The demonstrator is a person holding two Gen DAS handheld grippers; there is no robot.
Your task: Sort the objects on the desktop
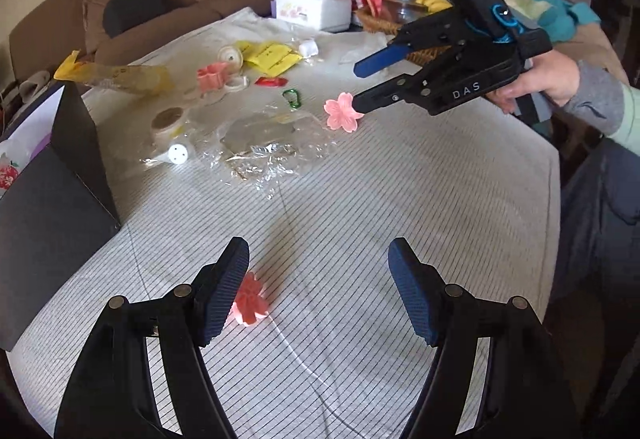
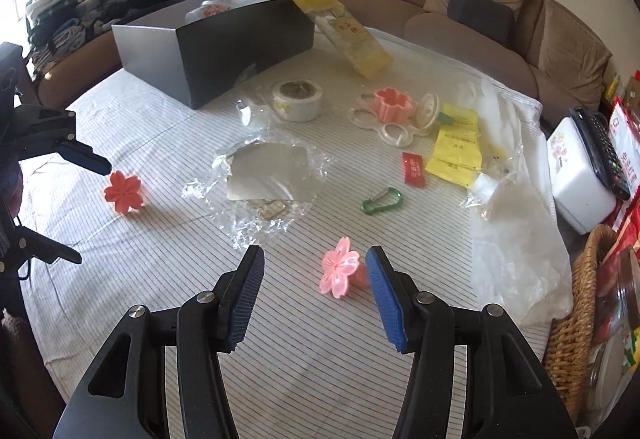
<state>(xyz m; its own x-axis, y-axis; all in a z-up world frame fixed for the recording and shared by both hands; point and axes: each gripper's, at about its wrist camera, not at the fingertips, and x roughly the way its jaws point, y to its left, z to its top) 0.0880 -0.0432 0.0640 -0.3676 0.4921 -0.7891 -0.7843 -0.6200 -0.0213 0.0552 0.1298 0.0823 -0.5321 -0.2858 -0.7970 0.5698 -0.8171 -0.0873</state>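
A coral flower-shaped piece (image 1: 250,299) lies on the striped tablecloth (image 1: 340,207), right beside the left pad of my left gripper (image 1: 318,251). That gripper's jaws stand wide apart and nothing is pressed between them. In the right wrist view the same coral flower (image 2: 123,192) sits between the spread fingers of the left gripper (image 2: 90,213). A pale pink flower piece (image 2: 340,273) rests on the cloth between the jaws of my right gripper (image 2: 315,255), close to the right pad, and is not clamped. From the left wrist view the pink flower (image 1: 342,112) sits at the lower fingertip of the right gripper (image 1: 357,87).
A black open box (image 2: 224,39) stands at the far left. Around the middle lie a tape roll (image 2: 298,99), crumpled clear wrap with a silver card (image 2: 268,175), a green carabiner (image 2: 382,200), a red packet (image 2: 414,167), yellow packets (image 2: 456,151) and a pink cutter (image 2: 392,103). A wicker basket (image 2: 576,319) stands at the right edge.
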